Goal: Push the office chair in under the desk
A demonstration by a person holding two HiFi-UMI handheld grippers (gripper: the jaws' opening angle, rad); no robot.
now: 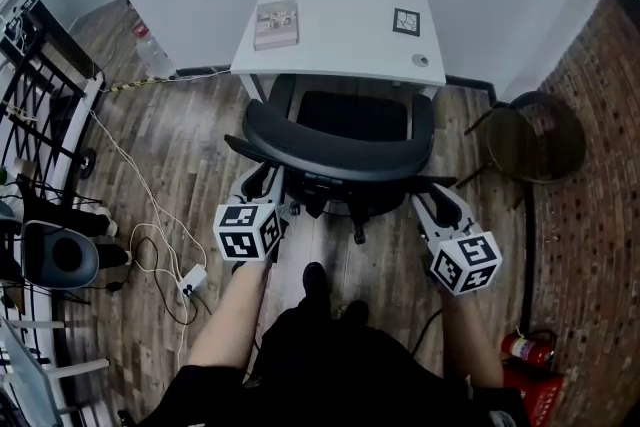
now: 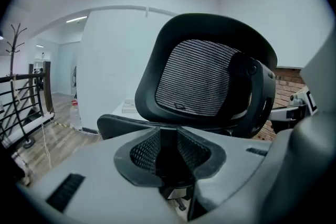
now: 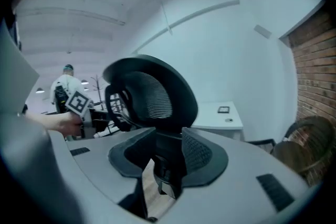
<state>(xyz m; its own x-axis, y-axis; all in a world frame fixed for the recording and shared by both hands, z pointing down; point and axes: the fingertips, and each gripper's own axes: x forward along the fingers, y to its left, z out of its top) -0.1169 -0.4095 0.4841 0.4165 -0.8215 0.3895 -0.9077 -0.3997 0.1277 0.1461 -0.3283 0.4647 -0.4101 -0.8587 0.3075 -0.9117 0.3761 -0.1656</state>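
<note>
Step in hand: driving the office chair home, as judged from the chair's place.

At far left a white cable (image 1: 150, 220) trails over the plank floor (image 1: 200, 145), well apart from the chair's path.

The left claw (image 1: 268, 179) reaches to the chair's left flank, just below the armrest. In the left gripper view its jaws stand at a middling width and are closed on a dark upright part of the chair frame, which fills the gap between the pads (image 2: 190, 148).

The office chair (image 1: 340, 150) faces the white bench (image 1: 345, 50). The seat front lies at or just under the near edge. The mesh backrest and the castor base stand outside on the floor.

The right claw (image 1: 428, 197) sits at the chair's right flank. In the right gripper view its jaws stand wide around another dark frame part, with floor showing beside it, so the pads do not appear to press.

To the right a round dark chair (image 1: 535, 140) stands near the bench's corner.

To do the step well:
- The two sides need equal drive. With only the left claw gripping, the chair is likely to swivel or veer right, towards the round chair.
- The right claw should either close again or bear flat against the frame before the push goes on.
- The push is best kept low and level, aimed midway between the bench legs.
- Whether the armrests clear the bench top cannot be told from here, so the last stretch wants slow going.
</note>
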